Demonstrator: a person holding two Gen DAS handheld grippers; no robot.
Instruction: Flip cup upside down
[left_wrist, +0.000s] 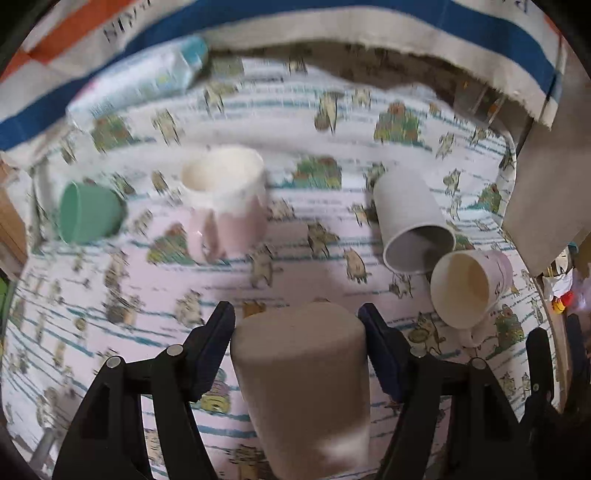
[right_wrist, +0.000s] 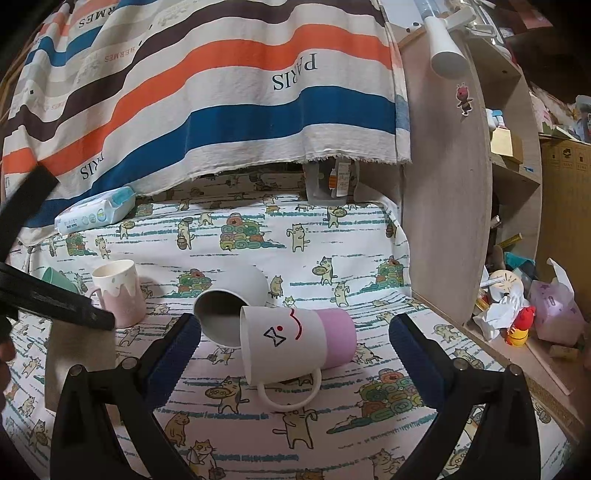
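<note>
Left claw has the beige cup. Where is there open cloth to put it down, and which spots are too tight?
Open cloth lies in front of the pink mug, between it and the beige cup in the left claw. The strip between the pink mug and the grey cup is bare too. It is crowded on the right, where the grey cup touches the face mug, under the open right claw.

Cat-print cloth (right_wrist: 332, 258) — bearing tipped cups (right_wrist: 295, 343), a mug (right_wrist: 120, 291), probably wipes (right_wrist: 96, 214).
</note>
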